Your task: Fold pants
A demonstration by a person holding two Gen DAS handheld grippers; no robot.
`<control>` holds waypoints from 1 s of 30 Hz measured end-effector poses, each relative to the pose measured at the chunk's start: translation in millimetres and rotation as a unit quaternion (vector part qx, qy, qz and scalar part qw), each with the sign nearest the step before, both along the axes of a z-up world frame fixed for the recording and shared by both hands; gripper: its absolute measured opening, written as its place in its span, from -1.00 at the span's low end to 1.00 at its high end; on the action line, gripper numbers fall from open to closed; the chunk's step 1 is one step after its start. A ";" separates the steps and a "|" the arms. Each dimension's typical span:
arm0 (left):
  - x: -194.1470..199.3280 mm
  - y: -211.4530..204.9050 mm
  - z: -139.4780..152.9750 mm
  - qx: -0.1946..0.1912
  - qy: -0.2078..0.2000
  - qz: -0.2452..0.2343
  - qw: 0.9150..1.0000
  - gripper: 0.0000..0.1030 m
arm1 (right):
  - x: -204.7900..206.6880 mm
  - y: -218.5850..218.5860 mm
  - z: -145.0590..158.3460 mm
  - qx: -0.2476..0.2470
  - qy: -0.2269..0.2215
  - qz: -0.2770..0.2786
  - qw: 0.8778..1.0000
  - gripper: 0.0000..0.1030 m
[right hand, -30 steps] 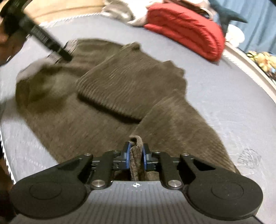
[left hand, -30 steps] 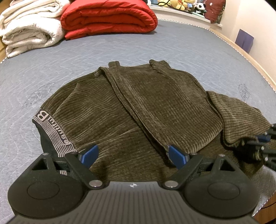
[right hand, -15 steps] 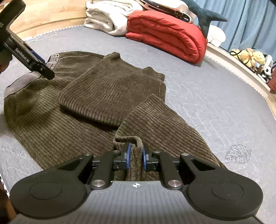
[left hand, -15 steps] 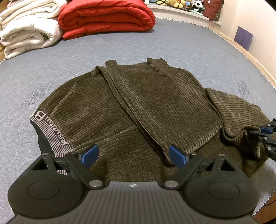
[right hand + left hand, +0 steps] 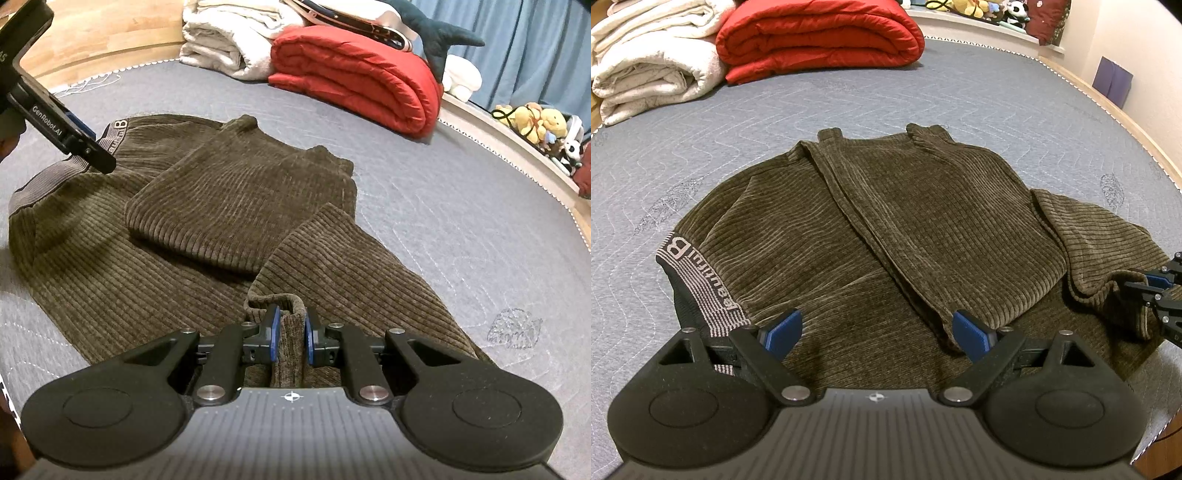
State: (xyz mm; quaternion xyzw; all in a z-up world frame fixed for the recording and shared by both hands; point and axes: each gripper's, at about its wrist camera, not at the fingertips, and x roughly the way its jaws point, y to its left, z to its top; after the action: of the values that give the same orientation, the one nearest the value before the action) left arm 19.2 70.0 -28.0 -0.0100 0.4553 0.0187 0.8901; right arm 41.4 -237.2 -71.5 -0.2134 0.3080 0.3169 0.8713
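**Fingers pinching a fold of corduroy pants on the bed**

Fingers of the right gripper clamping a raised fold of the brown corduroy pants, blue pads pressing the cloth from both sides. Fingers of the left gripper standing wide apart, hovering just above the cloth near the striped waistband, gripping nothing. Lying partly folded on the grey quilted mattress, one leg doubled back over the seat, another section trailing toward the right gripper. Sitting well apart at the far edge: a folded red comforter beside a cream blanket. Lining the far ledge: plush toys.
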 end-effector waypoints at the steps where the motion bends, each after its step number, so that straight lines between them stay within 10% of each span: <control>1: -0.1 -0.3 0.1 0.000 0.000 0.000 1.000 0.78 | 0.0 0.3 -0.3 -0.001 -0.001 -0.001 1.000 -0.72; 12: -0.8 -0.4 1.0 -0.001 -0.001 -0.001 1.000 0.78 | 0.9 0.7 5.0 -0.008 0.002 -0.001 1.000 -0.72; 30: 8.6 -22.6 -2.8 0.002 0.003 -0.017 1.000 0.78 | 19.6 -116.5 53.1 0.197 -0.018 -0.174 0.965 -0.75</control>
State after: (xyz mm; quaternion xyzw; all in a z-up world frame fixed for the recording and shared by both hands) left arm 27.8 47.4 -30.9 -0.0006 0.4583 0.0045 0.8888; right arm 61.0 -353.7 -18.4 0.0137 0.2562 0.2114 0.9431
